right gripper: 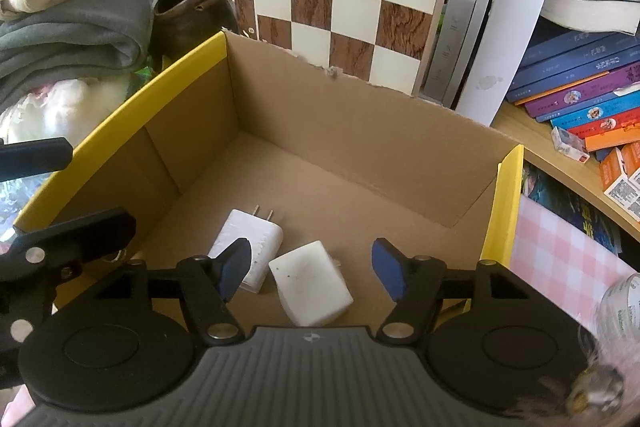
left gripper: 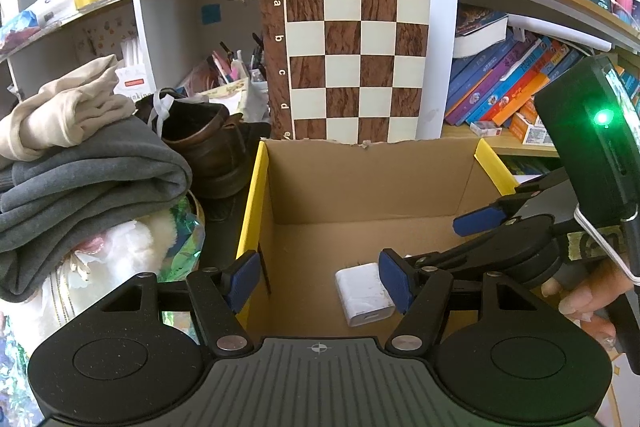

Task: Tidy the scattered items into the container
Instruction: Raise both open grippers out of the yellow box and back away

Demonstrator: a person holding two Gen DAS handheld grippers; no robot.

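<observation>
Here the right gripper [right gripper: 310,269] hangs over the near end of the cardboard box [right gripper: 360,131], its blue pads spread wide with nothing between them. Just below and ahead of it on the box floor lie two white chargers: a blocky white adapter [right gripper: 310,283] under the gap, and touching its left side a flat two-pin plug [right gripper: 250,247]. The left gripper [left gripper: 320,281] is equally wide apart and empty, hovering at the box's near left corner. Both chargers already lie inside the container, so the scene reads as a release just made or a pause between fetches; no loose item to collect shows. Only the right wrist view shows both chargers; the left shows one charger [left gripper: 366,293], plus the right tool and the hand [left gripper: 588,301] holding it.
</observation>
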